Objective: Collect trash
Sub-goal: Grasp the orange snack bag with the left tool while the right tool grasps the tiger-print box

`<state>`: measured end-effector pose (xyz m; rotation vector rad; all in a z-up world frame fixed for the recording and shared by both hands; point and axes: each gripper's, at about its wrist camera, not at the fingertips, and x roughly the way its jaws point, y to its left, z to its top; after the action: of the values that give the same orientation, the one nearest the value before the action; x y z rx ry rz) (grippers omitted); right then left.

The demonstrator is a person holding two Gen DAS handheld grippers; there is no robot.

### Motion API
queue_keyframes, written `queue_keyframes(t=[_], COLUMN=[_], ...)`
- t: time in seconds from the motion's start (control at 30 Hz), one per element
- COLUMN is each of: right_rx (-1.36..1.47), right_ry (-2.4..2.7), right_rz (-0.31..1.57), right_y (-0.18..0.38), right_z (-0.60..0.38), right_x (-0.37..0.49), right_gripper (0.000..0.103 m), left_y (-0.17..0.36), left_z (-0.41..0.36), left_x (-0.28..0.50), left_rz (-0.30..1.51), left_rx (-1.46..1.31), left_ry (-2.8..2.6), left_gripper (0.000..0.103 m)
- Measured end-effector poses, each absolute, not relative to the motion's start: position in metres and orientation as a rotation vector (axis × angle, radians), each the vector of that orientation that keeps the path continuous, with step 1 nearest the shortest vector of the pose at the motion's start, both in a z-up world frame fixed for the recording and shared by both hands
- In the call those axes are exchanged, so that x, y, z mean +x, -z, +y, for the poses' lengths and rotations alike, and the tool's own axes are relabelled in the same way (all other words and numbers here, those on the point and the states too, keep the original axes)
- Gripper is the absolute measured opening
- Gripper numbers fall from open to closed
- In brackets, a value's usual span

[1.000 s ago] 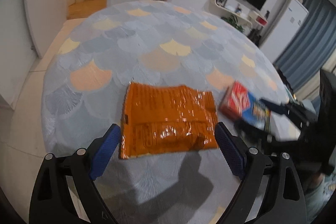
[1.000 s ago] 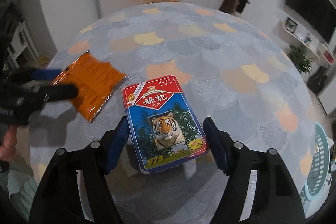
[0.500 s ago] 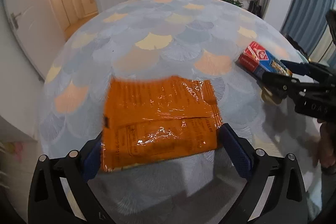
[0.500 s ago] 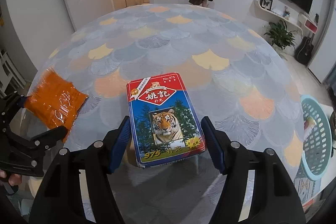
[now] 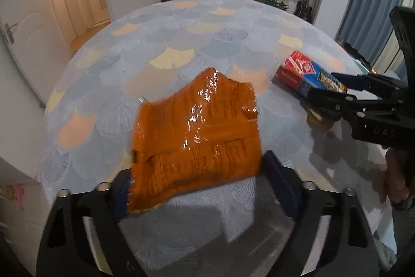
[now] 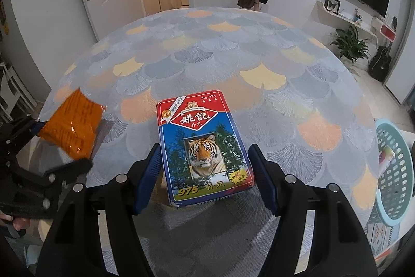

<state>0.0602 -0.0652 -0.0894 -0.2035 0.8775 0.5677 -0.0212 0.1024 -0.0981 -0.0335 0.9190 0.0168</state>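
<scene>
An orange foil snack wrapper (image 5: 197,131) is held between the blue pads of my left gripper (image 5: 199,186), its far end tilted up off the table; it also shows in the right wrist view (image 6: 72,129). A red and blue playing-card box with a tiger picture (image 6: 205,149) lies between the fingers of my right gripper (image 6: 205,173). The left pad touches the box's side, and a narrow gap shows at the right pad. The box and right gripper also show in the left wrist view (image 5: 308,77).
The round table (image 6: 233,61) has a blue, grey and orange fan-pattern cloth. A light blue perforated basket (image 6: 394,168) with a scrap inside stands off the table's right side. Doors, a coat stand and a TV wall lie beyond.
My left gripper has closed on the orange wrapper and lifted its far end. My right gripper has narrowed around the card box and stayed in place.
</scene>
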Motion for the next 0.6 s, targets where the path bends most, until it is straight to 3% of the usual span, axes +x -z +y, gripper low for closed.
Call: queue_keyframes(t=[0.03, 0.2, 0.33, 0.37, 0.43, 0.53, 0.6], right_rx=[-0.201, -0.187, -0.188, -0.187, -0.187, -0.182, -0.175], right_ry=[-0.565, -0.568, -0.569, -0.570, -0.567, -0.564, -0.560], right_rz=[0.877, 0.859, 0.851, 0.849, 0.848, 0.857, 0.863], right_y=[0.089, 0.086, 0.084, 0.084, 0.084, 0.085, 0.086], right_z=[-0.065, -0.066, -0.066, -0.066, -0.066, -0.067, -0.067], right_x=[0.060, 0.059, 0.058, 0.058, 0.058, 0.059, 0.061], right_gripper=[0.064, 0.063, 0.063, 0.063, 0.063, 0.064, 0.064], left_y=[0.097, 0.092, 0.090, 0.089, 0.086, 0.077, 0.074], left_z=[0.103, 0.120, 0.129, 0.133, 0.142, 0.167, 0.191], left_x=[-0.021, -0.019, -0.019, -0.019, -0.020, -0.018, -0.009], left_rz=[0.913, 0.893, 0.879, 0.872, 0.858, 0.818, 0.809], left_rx=[-0.040, -0.125, -0.168, -0.181, -0.204, -0.283, -0.373], left_ry=[-0.019, -0.008, 0.012, 0.006, -0.021, -0.111, -0.188], left_gripper=[0.062, 0.032, 0.029, 0.031, 0.055, 0.081, 0.091])
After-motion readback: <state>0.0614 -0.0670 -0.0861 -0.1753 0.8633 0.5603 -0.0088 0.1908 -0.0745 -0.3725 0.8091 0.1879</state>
